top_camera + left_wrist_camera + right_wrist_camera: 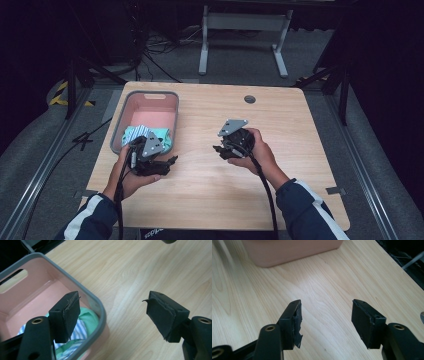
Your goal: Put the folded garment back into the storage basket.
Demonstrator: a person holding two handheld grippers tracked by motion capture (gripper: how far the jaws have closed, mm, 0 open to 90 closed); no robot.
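Left gripper view: cloth beneath hand-held gripper.

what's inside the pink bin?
The pink bin holds folded green and blue-striped cloth at its near end; the far floor is bare pink. The left tool covers part of the cloth, hiding anything beneath.

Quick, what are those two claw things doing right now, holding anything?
Left gripper: jaws open, holding nothing, beside the pink bin.
Right gripper: jaws open, holding nothing, over the table.
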